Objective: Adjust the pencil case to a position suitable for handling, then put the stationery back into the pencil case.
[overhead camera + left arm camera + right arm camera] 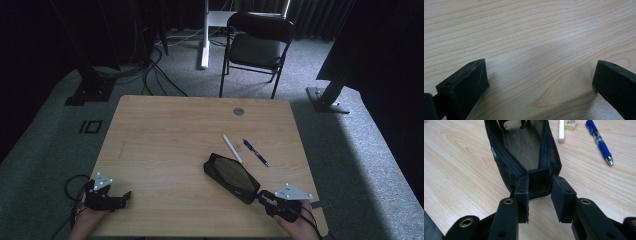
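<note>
Nearest the table's (165, 130) front edge, the right gripper (539, 195) is standing at the near end of the black mesh zip pouch (524, 152), its jaws flanking that end narrowly; whether the pads are pressing, I cannot tell. Lying open toward the front right corner, the pouch is sitting just beside a white pen (232, 148), a small eraser (571, 124) and a blue ballpoint pen (256, 152). At the front left corner, the left gripper (125, 197) is resting with jaws wide over bare wood.

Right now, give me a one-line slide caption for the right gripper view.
Right claw straddles the near end of an open black mesh pencil case on the wooden table, white pen, eraser and blue pen beyond.
</note>
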`<state>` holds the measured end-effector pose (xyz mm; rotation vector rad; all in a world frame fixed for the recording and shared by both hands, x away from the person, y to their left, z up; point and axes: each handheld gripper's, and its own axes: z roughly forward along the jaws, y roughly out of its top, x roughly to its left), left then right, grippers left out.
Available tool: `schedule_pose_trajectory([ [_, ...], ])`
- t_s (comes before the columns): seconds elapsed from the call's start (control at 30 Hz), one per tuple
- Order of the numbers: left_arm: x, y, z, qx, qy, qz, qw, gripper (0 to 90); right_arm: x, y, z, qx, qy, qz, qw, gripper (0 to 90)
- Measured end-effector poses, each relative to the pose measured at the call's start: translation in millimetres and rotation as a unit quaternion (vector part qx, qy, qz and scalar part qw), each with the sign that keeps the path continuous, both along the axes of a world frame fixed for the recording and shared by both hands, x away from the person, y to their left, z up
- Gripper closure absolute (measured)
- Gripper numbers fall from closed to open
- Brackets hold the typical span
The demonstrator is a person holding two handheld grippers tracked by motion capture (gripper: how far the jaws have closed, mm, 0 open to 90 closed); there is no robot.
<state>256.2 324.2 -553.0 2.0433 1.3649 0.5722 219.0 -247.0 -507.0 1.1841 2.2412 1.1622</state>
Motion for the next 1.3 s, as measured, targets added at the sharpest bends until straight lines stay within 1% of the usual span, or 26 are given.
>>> schedule_pose_trajectory([
  [0.13,0.0,0.0,0.0,0.0,0.0,0.0,1.0,0.3,1.2,-3.2,4.8,0.002,-0.002,-0.003,1.0,64.3],
  [0.3,0.0,0.0,0.0,0.0,0.0,0.0,1.0,0.3,1.6,-8.9,13.6,0.021,-0.011,-0.004,0.9997,63.1],
  [0.37,0.0,0.0,0.0,0.0,0.0,0.0,1.0,0.4,1.8,-9.8,16.7,0.022,-0.013,-0.005,0.9997,63.1],
  [0.4,0.0,0.0,0.0,0.0,0.0,0.0,1.0,0.4,2.0,-10.1,18.9,0.022,-0.019,-0.007,0.9996,63.1],
  [0.43,0.0,0.0,0.0,0.0,0.0,0.0,1.0,0.4,2.0,-10.2,20.2,0.021,-0.021,-0.007,0.9995,62.3],
  [0.5,0.0,0.0,0.0,0.0,0.0,0.0,1.0,0.3,2.5,-10.5,23.7,0.031,-0.023,-0.005,0.9992,60.1],
  [0.6,0.0,0.0,0.0,0.0,0.0,0.0,1.0,0.3,4.2,-10.4,28.1,0.036,-0.032,-0.003,0.9988,57.8],
  [0.77,0.0,0.0,0.0,0.0,0.0,0.0,1.0,0.4,9.6,-8.4,37.1,0.031,-0.051,0.001,0.9982,55.5],
  [0.83,0.0,0.0,0.0,0.0,0.0,0.0,1.0,0.3,12.0,-7.6,40.7,0.034,-0.057,0.002,0.9978,54.4],
  [0.9,0.0,0.0,0.0,0.0,0.0,0.0,1.0,0.3,16.4,-7.1,45.0,0.035,-0.068,0.002,0.9971,52.4],
  [1.03,0.0,0.0,0.0,0.0,0.0,0.0,1.0,0.3,27.1,-7.8,50.9,0.045,-0.079,-0.003,0.9958,51.1],
  [1.2,0.0,0.0,0.0,0.0,0.0,0.0,1.0,0.3,42.5,-8.5,54.3,0.054,-0.084,-0.005,0.995,48.4],
  [1.23,0.0,0.0,0.0,0.0,0.0,0.0,1.0,0.3,42.5,-8.5,54.3,0.054,-0.084,-0.005,0.995,48.4],
  [1.27,0.0,-0.1,-0.1,-0.001,-0.001,0.0,1.0,0.3,45.9,-8.9,54.5,0.057,-0.086,-0.006,0.9947,47.9],
  [1.3,0.0,-0.1,-0.1,-0.001,-0.001,0.001,1.0,0.4,53.1,-9.9,54.0,0.061,-0.092,-0.006,0.9938,46.6],
])
